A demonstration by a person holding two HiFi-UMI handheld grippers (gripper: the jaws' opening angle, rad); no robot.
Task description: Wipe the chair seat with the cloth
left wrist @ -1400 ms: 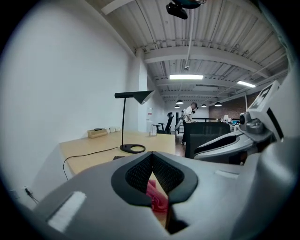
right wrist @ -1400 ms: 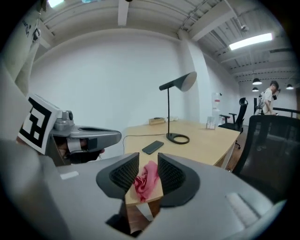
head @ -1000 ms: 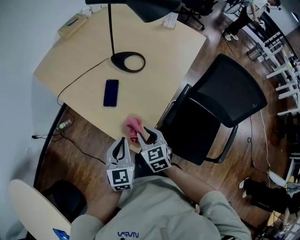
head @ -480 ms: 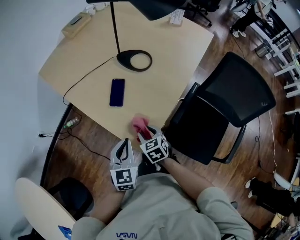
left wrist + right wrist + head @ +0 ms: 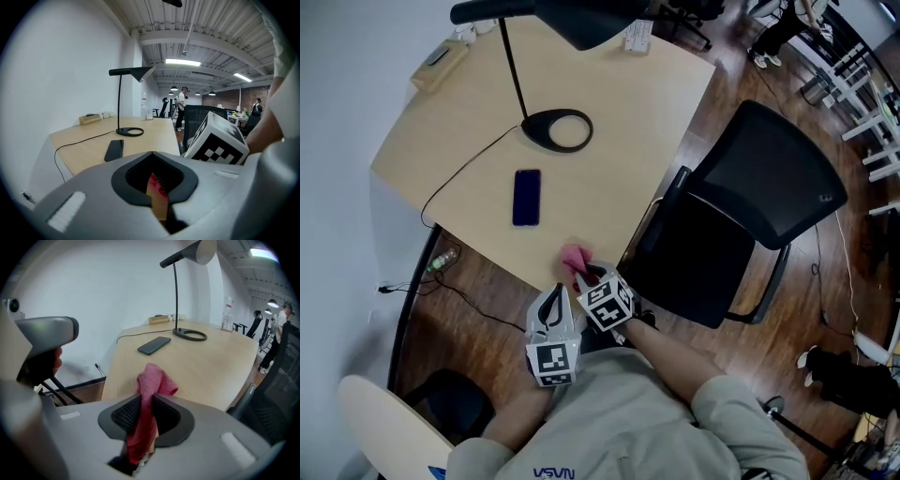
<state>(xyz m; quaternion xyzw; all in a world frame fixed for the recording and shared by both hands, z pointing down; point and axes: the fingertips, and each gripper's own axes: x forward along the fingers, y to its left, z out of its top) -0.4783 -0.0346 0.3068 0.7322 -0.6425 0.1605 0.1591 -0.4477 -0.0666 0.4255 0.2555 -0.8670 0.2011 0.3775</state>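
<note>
At the near edge of the desk (image 5: 609, 112), my right gripper (image 5: 145, 401) has just been closing and now pinches the pink cloth (image 5: 152, 380), my left gripper (image 5: 153, 159) is pressed together on nothing, and I think the cloth is light, soft and floppy, best held by a thick bunch.

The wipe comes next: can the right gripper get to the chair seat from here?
Probably yes. The right gripper, whose fingers have just been closing on the pink cloth at the table edge, is beside the bare chair seat; only the near armrest stands between, and it may need going over.
</note>
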